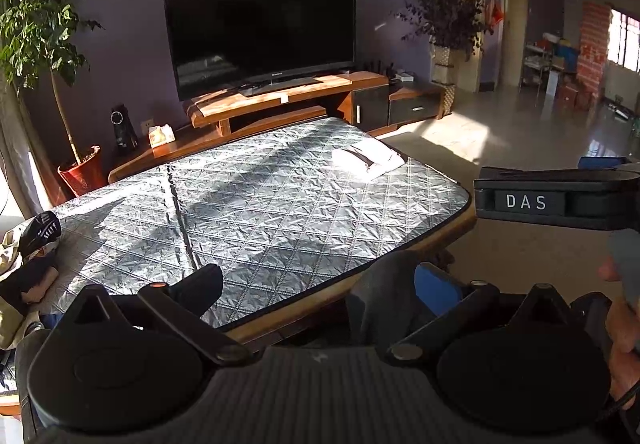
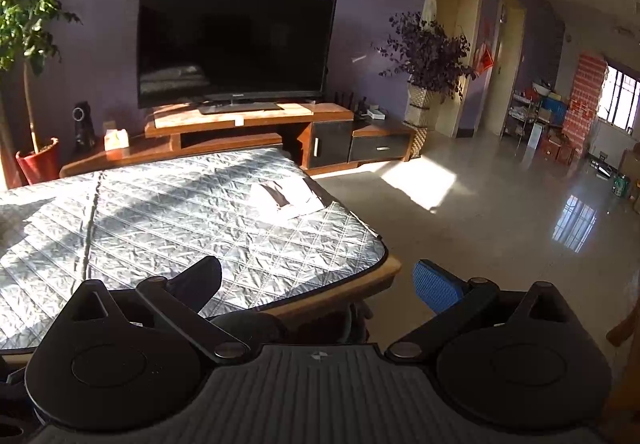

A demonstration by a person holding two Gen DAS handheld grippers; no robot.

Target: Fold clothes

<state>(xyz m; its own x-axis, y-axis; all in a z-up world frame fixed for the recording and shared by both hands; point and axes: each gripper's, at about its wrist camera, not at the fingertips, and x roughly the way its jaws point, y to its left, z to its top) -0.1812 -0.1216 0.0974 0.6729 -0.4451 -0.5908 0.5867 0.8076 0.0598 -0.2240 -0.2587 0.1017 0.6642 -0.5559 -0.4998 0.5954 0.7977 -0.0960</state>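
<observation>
A folded white garment [image 1: 368,160] lies at the far right corner of the grey quilted table cover [image 1: 256,204]; it also shows in the right wrist view [image 2: 286,196]. A heap of unfolded clothes [image 1: 24,272] sits at the table's left edge. My left gripper [image 1: 320,284] is open and empty, held above the table's near edge. My right gripper [image 2: 320,280] is open and empty, above the table's near right corner [image 2: 380,256]. The right gripper's body [image 1: 556,200] shows at the right of the left wrist view.
A TV [image 1: 260,28] stands on a wooden cabinet [image 1: 280,100] behind the table. Potted plants stand at the left [image 1: 40,44] and the right [image 1: 444,24]. Shiny open floor [image 2: 500,228] lies to the right.
</observation>
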